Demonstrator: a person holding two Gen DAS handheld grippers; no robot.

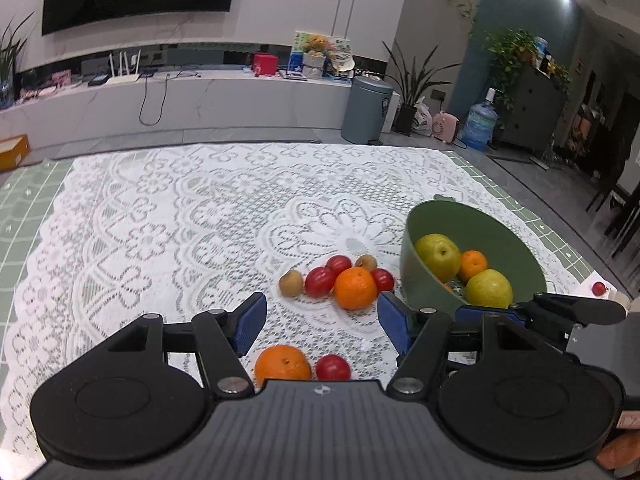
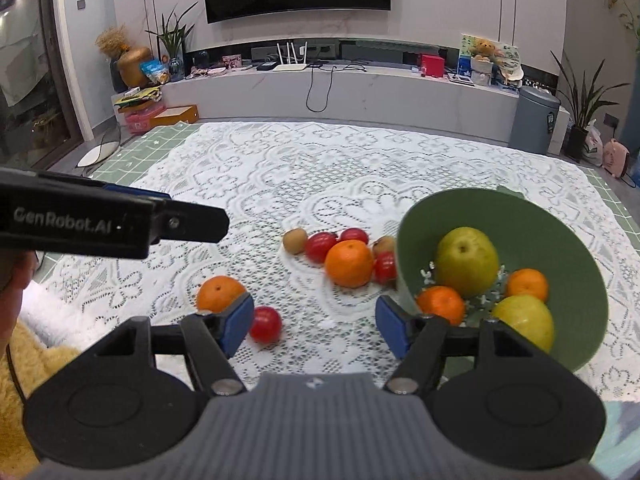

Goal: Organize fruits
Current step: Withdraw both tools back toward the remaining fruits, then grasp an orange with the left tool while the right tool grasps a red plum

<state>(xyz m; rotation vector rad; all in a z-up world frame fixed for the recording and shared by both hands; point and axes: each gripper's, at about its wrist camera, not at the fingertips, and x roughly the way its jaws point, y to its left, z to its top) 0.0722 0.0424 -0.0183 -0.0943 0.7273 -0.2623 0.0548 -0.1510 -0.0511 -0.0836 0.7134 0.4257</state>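
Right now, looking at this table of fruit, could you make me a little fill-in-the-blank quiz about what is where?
1. The green bowl holds two pears and ____ oranges.
2. The big orange in the cluster outside the bowl lies on a white ____ tablecloth.
3. Apart from the cluster, a lone orange lies beside a single red ____.
4. Nothing is between the blue fingers of the right gripper; they are ____.

Missing words: two; lace; tomato; open

Wide open lace tabletop point(image 1: 160, 220) on the left and far side; fruit cluster point(image 2: 340, 256) and green bowl point(image 2: 560, 240) crowd the right.
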